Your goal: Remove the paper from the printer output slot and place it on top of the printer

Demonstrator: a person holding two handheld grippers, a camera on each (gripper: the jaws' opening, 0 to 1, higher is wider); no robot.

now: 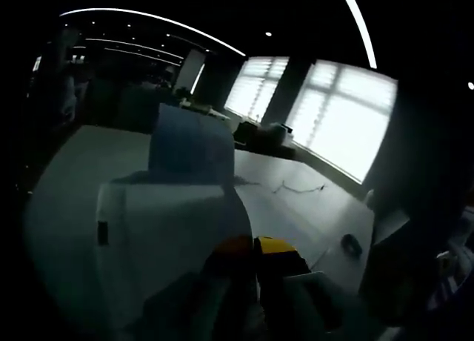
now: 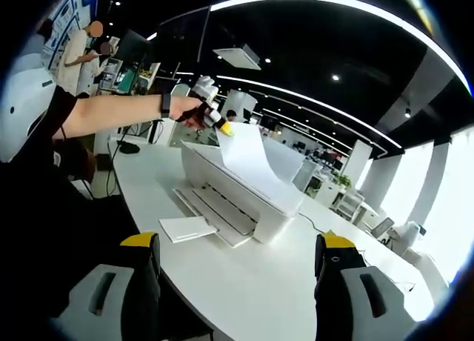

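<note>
The white printer (image 2: 248,207) stands on a long white table (image 2: 244,289). A white sheet of paper (image 2: 252,159) curves from the printer's top up to my left gripper (image 2: 222,127), held by a person's outstretched arm, whose yellow tips are shut on its upper corner. In the dark left gripper view, the left gripper (image 1: 255,252) has its jaws close together above the printer's top (image 1: 170,230), with an upright rear tray sheet (image 1: 192,144) beyond. My right gripper (image 2: 238,241) stands open in front of the printer, with nothing between its fingers.
A small white sheet (image 2: 185,228) lies on the table by the printer's output tray (image 2: 215,207). A cable (image 1: 296,187) and a small dark object (image 1: 349,242) lie on the table. A person (image 2: 78,48) stands at the far left among desks.
</note>
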